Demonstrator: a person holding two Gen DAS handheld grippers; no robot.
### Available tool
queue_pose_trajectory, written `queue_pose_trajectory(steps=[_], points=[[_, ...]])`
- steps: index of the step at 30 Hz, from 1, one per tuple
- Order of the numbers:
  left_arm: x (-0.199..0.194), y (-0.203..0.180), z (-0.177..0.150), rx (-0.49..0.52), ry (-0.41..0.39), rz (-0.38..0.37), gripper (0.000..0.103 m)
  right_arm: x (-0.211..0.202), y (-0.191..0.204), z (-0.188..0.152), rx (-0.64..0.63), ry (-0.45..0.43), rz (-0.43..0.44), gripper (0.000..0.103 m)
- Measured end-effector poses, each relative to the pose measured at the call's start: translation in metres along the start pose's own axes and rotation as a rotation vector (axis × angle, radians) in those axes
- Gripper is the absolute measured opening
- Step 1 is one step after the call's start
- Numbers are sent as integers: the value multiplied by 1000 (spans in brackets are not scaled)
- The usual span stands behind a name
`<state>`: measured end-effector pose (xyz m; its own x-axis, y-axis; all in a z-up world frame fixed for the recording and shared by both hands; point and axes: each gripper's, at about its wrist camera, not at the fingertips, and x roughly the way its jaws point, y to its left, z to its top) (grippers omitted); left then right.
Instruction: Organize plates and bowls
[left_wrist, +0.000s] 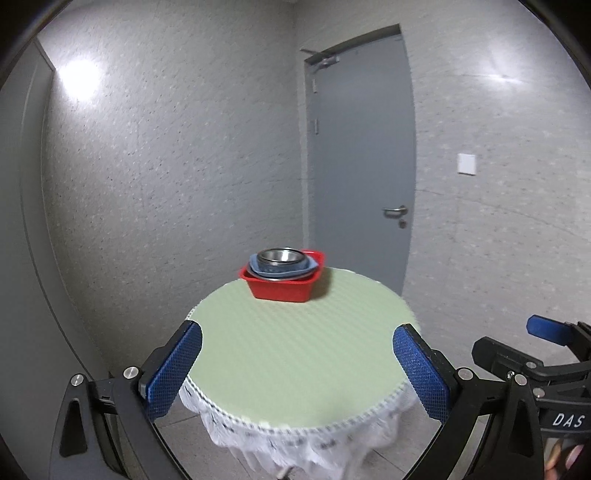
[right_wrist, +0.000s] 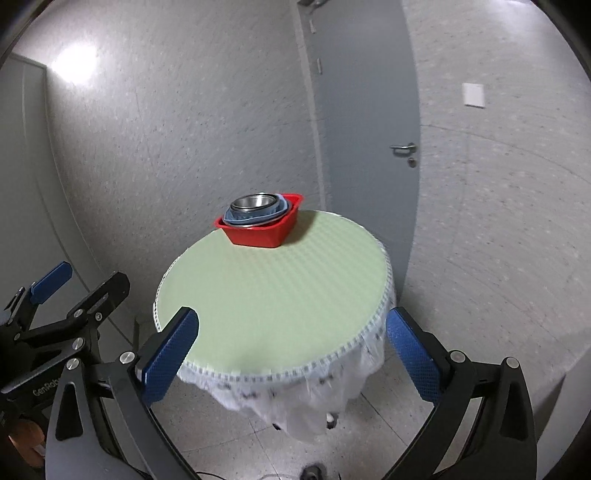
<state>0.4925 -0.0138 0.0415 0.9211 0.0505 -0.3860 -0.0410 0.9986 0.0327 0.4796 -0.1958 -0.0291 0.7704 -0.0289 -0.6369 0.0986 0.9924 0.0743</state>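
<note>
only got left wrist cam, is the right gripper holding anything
observer: No. The right gripper is open, with nothing between its pads.
operator: where does my left one sit from that side
observer: The left gripper shows at the lower left of the right wrist view, open and empty, off to the left of the table.
</note>
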Motion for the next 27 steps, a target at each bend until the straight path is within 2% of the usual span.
queue_pose_trajectory(steps=[5, 8, 12, 16, 19, 27], points=[[-86, -24, -26, 30, -12, -37, 102, -57, -12, -30, 3, -34, -38, 103], [-110, -34, -37, 34, -29, -41, 102, -85, -19, -49, 9, -48, -46, 103], [-162, -49, -70, 2, -56, -23, 102, -118, -31, -80, -19, -65, -64, 103], [-184, -70, -107, -12, -54, -24, 102, -147, -46, -113, -50, -79, -76, 103], [-206, -90, -136, -3, -18, -25, 102, -169, -59, -139, -46, -88, -85, 103], [-263, -127, -171, 25, -23, -23, 102, -210, -78, -187, -51, -123, -73, 103]])
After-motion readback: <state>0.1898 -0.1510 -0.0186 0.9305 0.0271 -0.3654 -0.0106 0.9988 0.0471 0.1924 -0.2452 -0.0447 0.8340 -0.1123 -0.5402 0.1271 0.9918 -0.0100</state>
